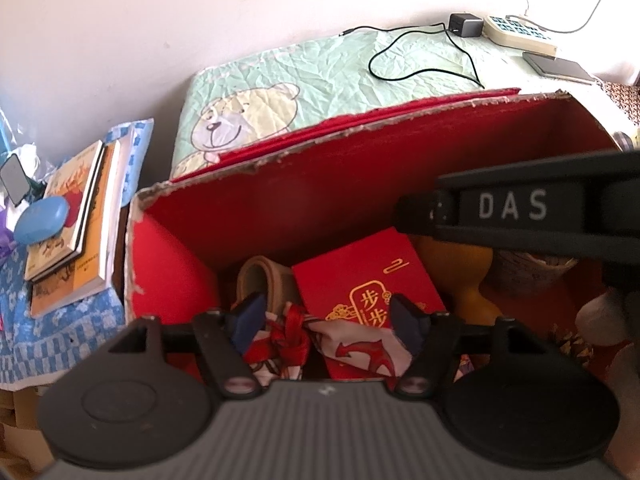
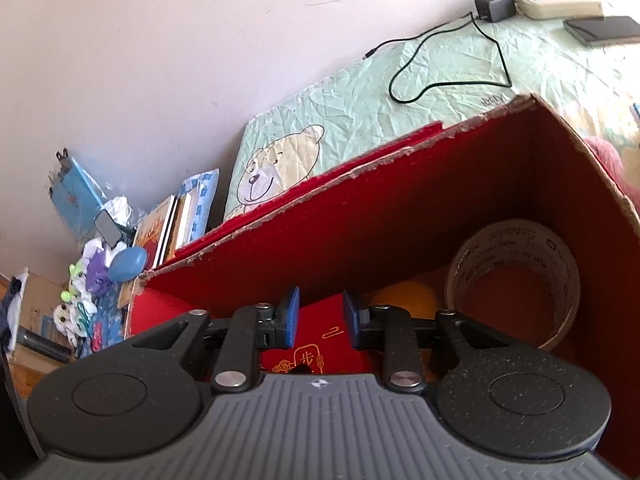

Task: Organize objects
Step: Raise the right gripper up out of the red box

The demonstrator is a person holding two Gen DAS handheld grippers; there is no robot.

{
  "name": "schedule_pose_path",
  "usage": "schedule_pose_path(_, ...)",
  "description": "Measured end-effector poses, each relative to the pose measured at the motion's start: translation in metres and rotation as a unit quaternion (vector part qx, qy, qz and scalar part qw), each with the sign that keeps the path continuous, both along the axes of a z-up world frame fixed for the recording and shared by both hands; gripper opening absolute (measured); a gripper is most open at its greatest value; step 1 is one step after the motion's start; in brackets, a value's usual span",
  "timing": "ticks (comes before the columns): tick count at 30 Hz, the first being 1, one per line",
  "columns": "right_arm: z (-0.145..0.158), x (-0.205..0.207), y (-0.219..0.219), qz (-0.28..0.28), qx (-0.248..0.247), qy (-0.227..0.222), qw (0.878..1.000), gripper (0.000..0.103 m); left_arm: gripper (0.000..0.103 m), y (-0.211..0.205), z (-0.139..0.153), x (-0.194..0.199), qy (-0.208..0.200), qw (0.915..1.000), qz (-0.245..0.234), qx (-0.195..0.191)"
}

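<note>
Both grippers dip into the red box, the left gripper spread wide around the patterned pouch near its front wall (probably letting go), the right gripper part-open and empty above the red envelope.

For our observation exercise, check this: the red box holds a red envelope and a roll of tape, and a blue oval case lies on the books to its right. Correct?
Not quite. The blue oval case lies on the books to the left of the red box, as the left wrist view shows. The red envelope and roll of tape are inside it.
</note>
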State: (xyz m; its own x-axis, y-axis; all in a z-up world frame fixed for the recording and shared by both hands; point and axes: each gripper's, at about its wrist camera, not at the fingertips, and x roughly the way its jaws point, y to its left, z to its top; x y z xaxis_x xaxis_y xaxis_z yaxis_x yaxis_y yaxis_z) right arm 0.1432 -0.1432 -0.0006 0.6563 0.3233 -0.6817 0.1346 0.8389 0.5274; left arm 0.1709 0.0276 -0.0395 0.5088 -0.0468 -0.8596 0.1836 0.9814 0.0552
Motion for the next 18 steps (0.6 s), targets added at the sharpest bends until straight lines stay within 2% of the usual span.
schedule_pose_path(5, 0.000, -0.002, -0.005, -0.005, 0.018, 0.004, 1.000, 0.032, 0.073, 0.001, 0.004, -0.003, -0.005, 1.0000, 0.003, -0.002)
schedule_pose_path(7, 0.003, -0.005, -0.009, -0.012, 0.021, -0.001, 1.000, 0.034, 0.075, -0.005, 0.011, -0.010, -0.027, 0.9995, 0.006, 0.015)
schedule_pose_path(9, 0.010, -0.011, -0.012, -0.023, 0.002, -0.004, 1.000, 0.035, 0.083, -0.009, 0.020, -0.016, -0.040, 0.9987, 0.016, 0.027)
schedule_pose_path(10, 0.015, -0.015, -0.014, -0.025, -0.010, -0.012, 1.000, 0.035, 0.084, -0.008, 0.024, -0.018, -0.038, 0.9989, 0.022, 0.018)
schedule_pose_path(13, 0.034, -0.028, -0.019, -0.037, -0.061, -0.034, 0.997, 0.042, 0.084, -0.006, 0.034, -0.023, -0.023, 0.9991, 0.035, -0.002)
schedule_pose_path(16, 0.050, -0.041, -0.020, -0.035, -0.106, -0.054, 0.992, 0.045, 0.084, -0.004, 0.047, -0.033, -0.026, 0.9980, 0.057, -0.004)
schedule_pose_path(18, 0.061, -0.053, -0.018, -0.035, -0.135, -0.071, 0.988, 0.052, 0.085, -0.004, 0.054, -0.040, -0.032, 0.9974, 0.064, -0.009)
